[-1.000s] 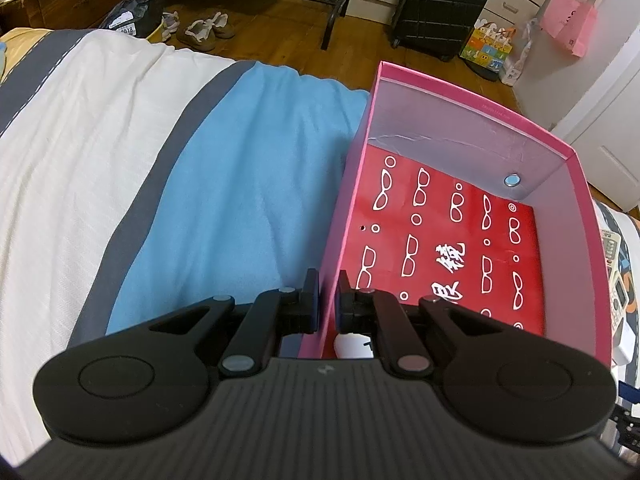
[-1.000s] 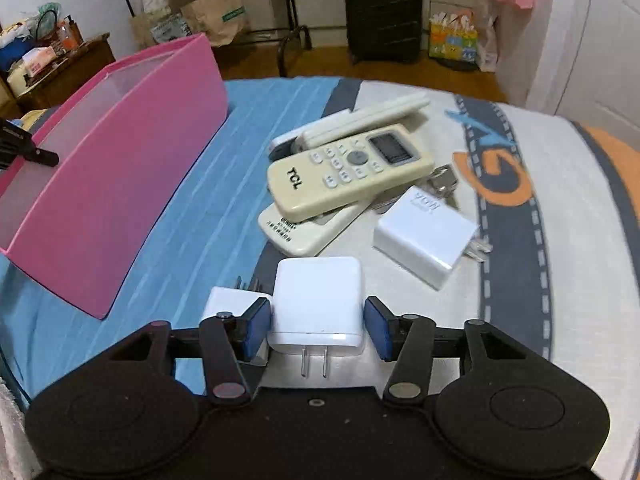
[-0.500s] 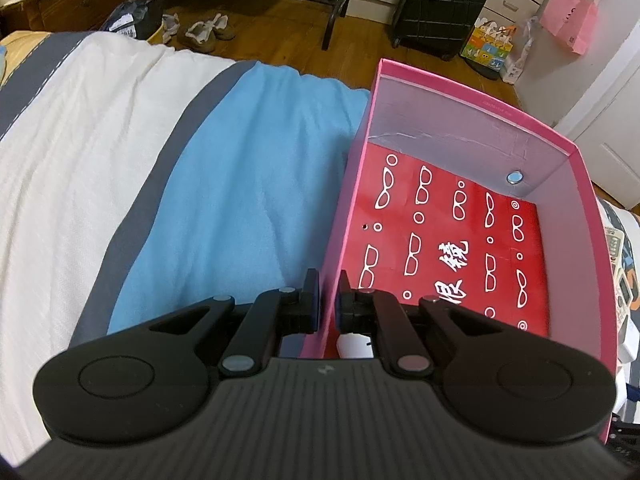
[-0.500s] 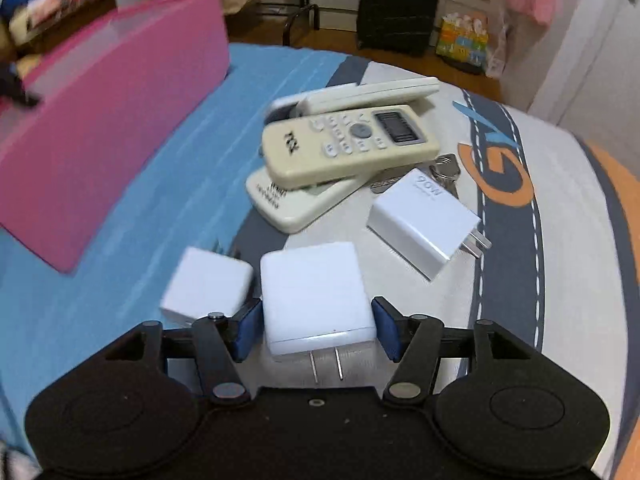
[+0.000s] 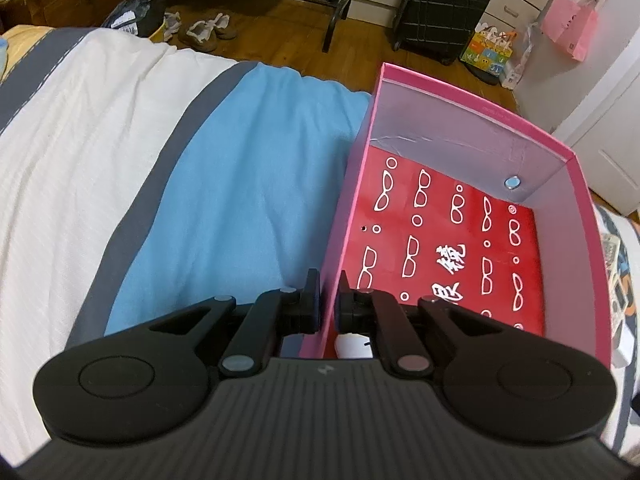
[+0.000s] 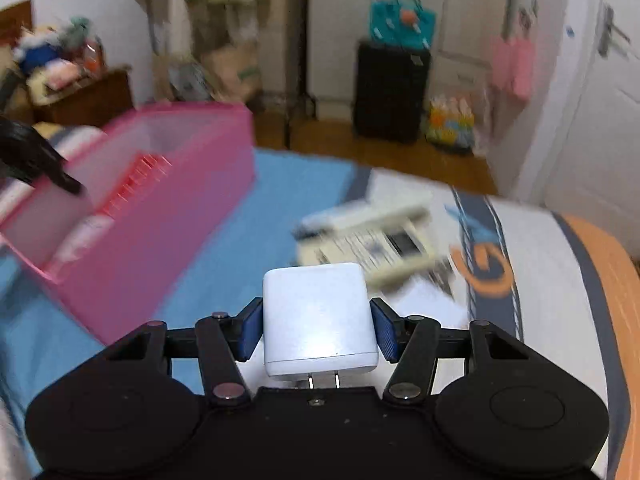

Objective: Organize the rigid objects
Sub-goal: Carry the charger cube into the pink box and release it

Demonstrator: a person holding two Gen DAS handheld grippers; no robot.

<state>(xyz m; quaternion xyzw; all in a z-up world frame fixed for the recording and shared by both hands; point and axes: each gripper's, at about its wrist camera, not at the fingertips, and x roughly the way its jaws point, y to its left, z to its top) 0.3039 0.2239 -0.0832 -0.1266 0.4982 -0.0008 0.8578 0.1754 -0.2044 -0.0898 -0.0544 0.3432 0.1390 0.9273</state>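
Note:
My left gripper [image 5: 329, 300] is shut on the left wall of a pink box [image 5: 344, 216] with a red floor printed with white glasses shapes; a white object [image 5: 352, 346] lies inside, near the jaws. My right gripper [image 6: 318, 322] is shut on a white charger [image 6: 318, 316], prongs pointing back, lifted above the bed. The pink box [image 6: 160, 208] lies to the left in the right wrist view, with my left gripper [image 6: 36, 160] on its far wall. Blurred cream remote controls [image 6: 372, 236] lie on the bed beyond the charger.
The bed cover has blue, grey, white and orange bands [image 5: 224, 208]. A black suitcase [image 5: 440, 4], shoes [image 5: 204, 30] and bags stand on the wooden floor beyond the bed. A wooden dresser [image 6: 80, 96] stands at the left.
My right gripper has lifted the white charger off the bed and swung up and towards the pink box; the view is blurred by motion. The left gripper has kept its hold on the box wall.

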